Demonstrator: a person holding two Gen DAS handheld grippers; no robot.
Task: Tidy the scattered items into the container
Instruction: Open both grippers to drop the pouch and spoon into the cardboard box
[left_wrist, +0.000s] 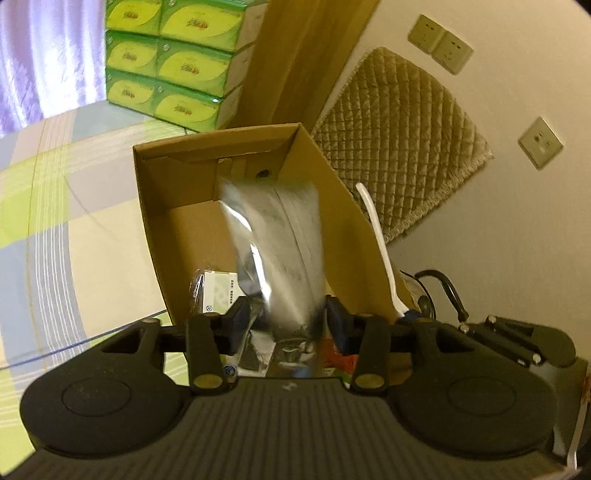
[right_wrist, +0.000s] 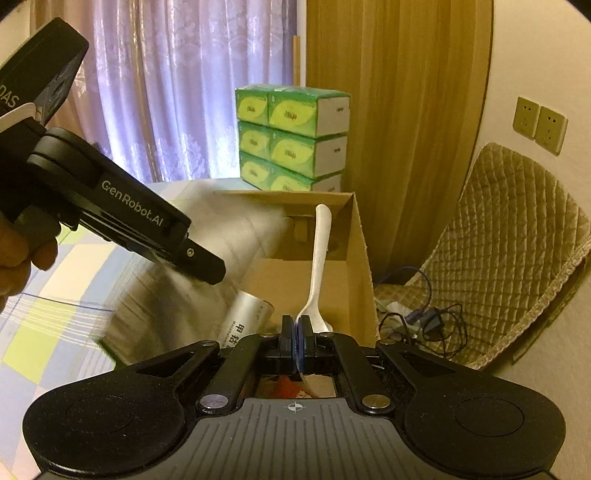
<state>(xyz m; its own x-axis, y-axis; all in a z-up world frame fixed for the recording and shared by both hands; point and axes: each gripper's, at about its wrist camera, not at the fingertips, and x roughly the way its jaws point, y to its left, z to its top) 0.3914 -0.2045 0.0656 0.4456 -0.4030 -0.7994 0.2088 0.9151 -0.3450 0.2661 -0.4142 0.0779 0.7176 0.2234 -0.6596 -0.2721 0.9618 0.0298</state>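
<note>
An open cardboard box (left_wrist: 173, 184) stands on the checked cloth. My left gripper (left_wrist: 288, 314) hangs over its near end, jaws wide apart. A silver plastic packet (left_wrist: 280, 236) is motion-blurred between and beyond the fingers; the gripper and the box are sharp. From the right wrist view the left gripper (right_wrist: 208, 267) hovers over the box (right_wrist: 360, 266) with the blurred packet (right_wrist: 166, 295) under it. My right gripper (right_wrist: 299, 326) is shut on the bowl of a white plastic spoon (right_wrist: 320, 251), handle up, at the box's right wall. The spoon (left_wrist: 380, 251) also shows in the left wrist view.
Inside the box lie a small white-and-green packet (left_wrist: 218, 291) and a silver roll with printed characters (right_wrist: 247, 317). Stacked green tissue boxes (right_wrist: 291, 140) stand behind. A quilted cushion (right_wrist: 517, 251), tangled cables (right_wrist: 424, 321) and wall sockets (right_wrist: 539, 123) are to the right.
</note>
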